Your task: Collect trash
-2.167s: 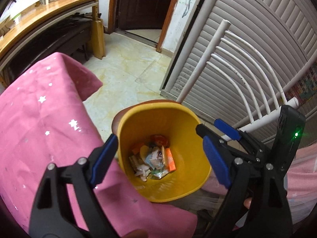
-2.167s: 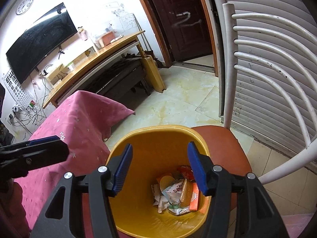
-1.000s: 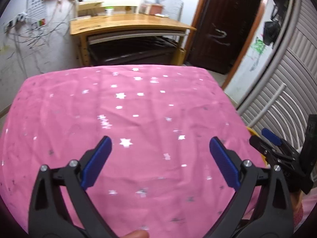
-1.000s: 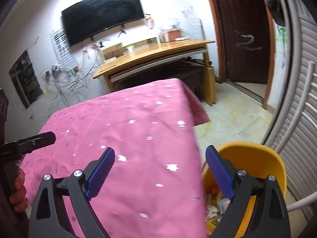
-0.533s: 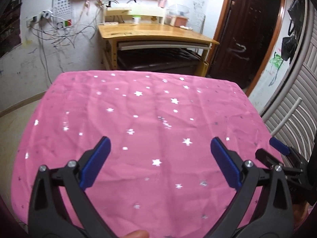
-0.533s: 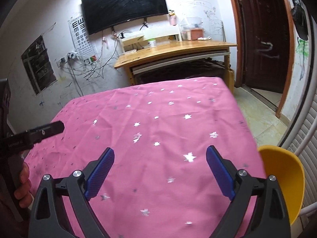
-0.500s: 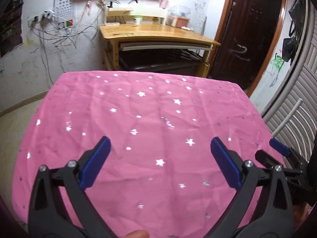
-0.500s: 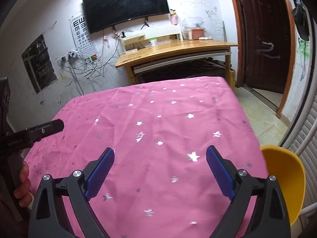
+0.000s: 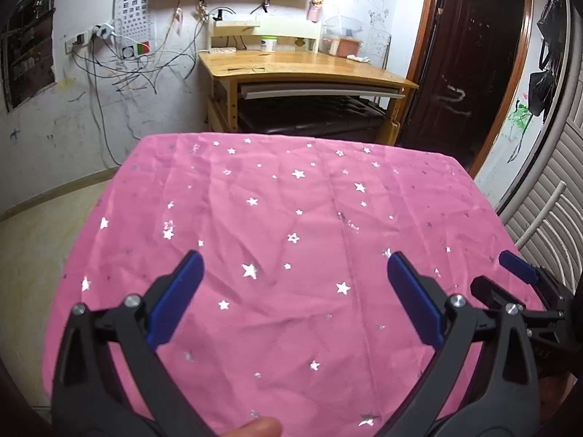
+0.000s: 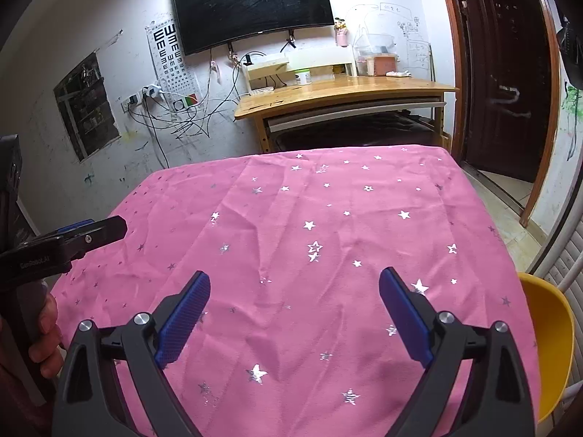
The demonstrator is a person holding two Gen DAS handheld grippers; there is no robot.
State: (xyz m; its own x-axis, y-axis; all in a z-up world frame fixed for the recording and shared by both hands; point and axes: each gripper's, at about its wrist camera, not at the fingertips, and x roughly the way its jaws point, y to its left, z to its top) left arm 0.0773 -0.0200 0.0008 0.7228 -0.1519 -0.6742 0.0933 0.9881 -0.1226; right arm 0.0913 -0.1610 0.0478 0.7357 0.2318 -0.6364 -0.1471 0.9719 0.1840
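- The left claw (image 9: 291,291) hovers above the near part of the tabletop (image 9: 291,200), jaws spread wide, nothing between them and no contact with the cloth.
- The right claw (image 10: 291,309) hovers at a like height to the right of it, jaws equally wide apart, also empty. In the left wrist view its blue tips show at the right edge; in the right wrist view the left claw shows at the left edge.
- The tabletop is covered by a pink cloth with silver stars. No wrapper, scrap or other trash is visible anywhere on the cloth in either view.
- The yellow bin (image 10: 546,346) stands off the right edge of the tabletop, at the near right, beside a white chair back (image 9: 539,211). Only part of its rim and wall shows; its contents are hidden from this angle.
- Progress judgement: with the cloth showing no trash, the collecting appears complete or nearly so. Any trash would have to lie outside both views, for example on the floor (image 9: 36,236) or under the near edge.
- Remaining work, if any: scan the hidden areas; otherwise withdraw both claws.
- Far behind the tabletop stand a wooden desk (image 9: 302,69) and a wall-mounted screen (image 10: 251,7); neither concerns the task.
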